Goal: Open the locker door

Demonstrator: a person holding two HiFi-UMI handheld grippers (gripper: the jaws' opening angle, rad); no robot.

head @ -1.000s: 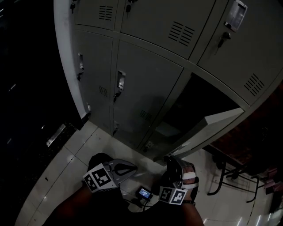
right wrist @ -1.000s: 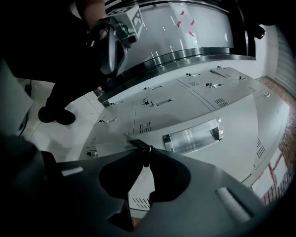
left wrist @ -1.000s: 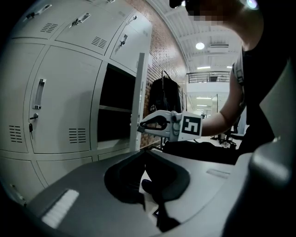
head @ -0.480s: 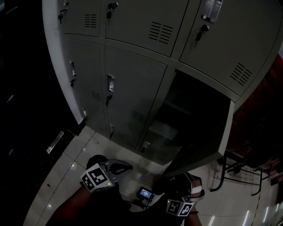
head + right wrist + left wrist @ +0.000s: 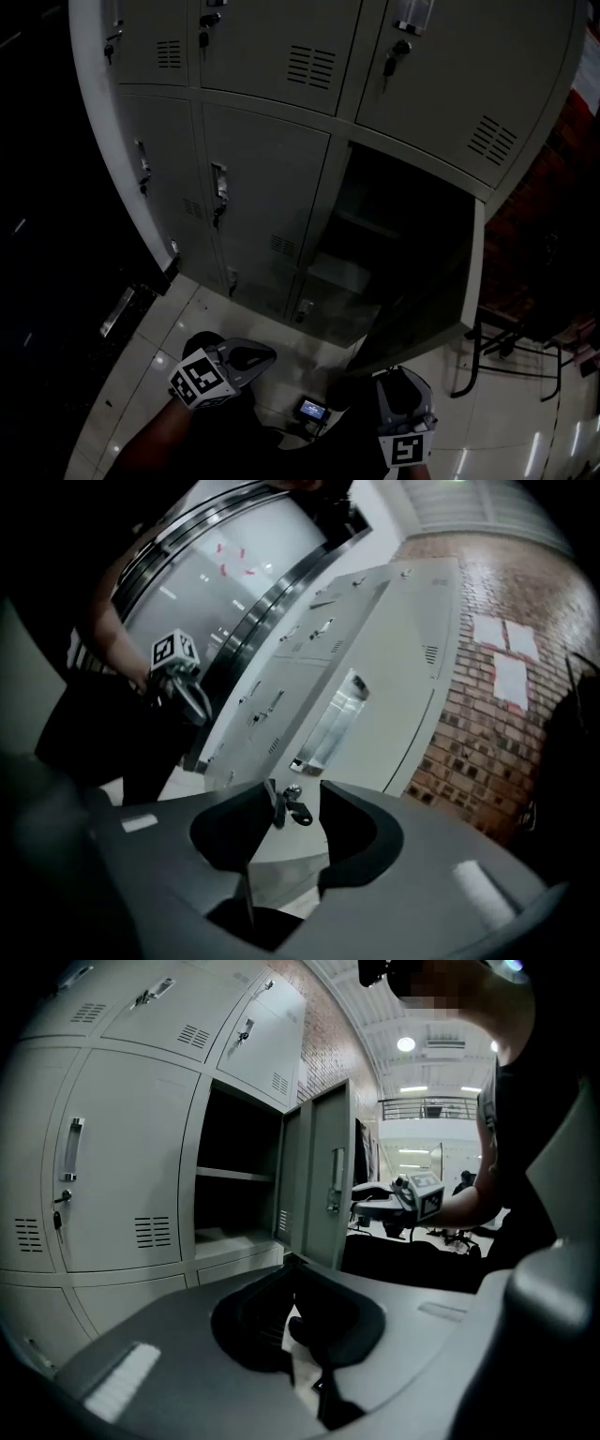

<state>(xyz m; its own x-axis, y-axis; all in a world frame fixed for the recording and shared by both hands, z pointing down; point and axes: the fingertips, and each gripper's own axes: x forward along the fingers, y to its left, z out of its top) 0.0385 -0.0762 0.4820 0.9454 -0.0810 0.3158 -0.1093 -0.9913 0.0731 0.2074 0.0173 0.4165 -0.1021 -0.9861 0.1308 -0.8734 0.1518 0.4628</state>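
Observation:
The grey locker bank fills the head view, and one middle compartment (image 5: pixel 394 234) stands open and dark inside. Its door (image 5: pixel 464 281) is swung wide to the right, seen nearly edge-on. My right gripper (image 5: pixel 398 377) hangs below the door's lower corner. Its jaws are opening and nothing is pressed between them. In the right gripper view, my right gripper (image 5: pixel 295 794) faces the door's outer side, with the door's key (image 5: pixel 292 808) showing in the gap and the recessed handle (image 5: pixel 328 724) above. My left gripper (image 5: pixel 267 354) sits low at the left, away from the lockers. In the left gripper view, my left gripper (image 5: pixel 286 1262) has its tips together, empty.
A small device with a lit screen (image 5: pixel 310 410) lies on the tiled floor (image 5: pixel 141 375) between my grippers. A black chair frame (image 5: pixel 497 347) stands to the right of the open door. A brick wall (image 5: pixel 487 724) runs behind the lockers. Closed locker doors (image 5: pixel 262 206) flank the open one.
The locker door has swung from half open to wide open. My right gripper has dropped lower and away from the door. The left gripper has barely moved.

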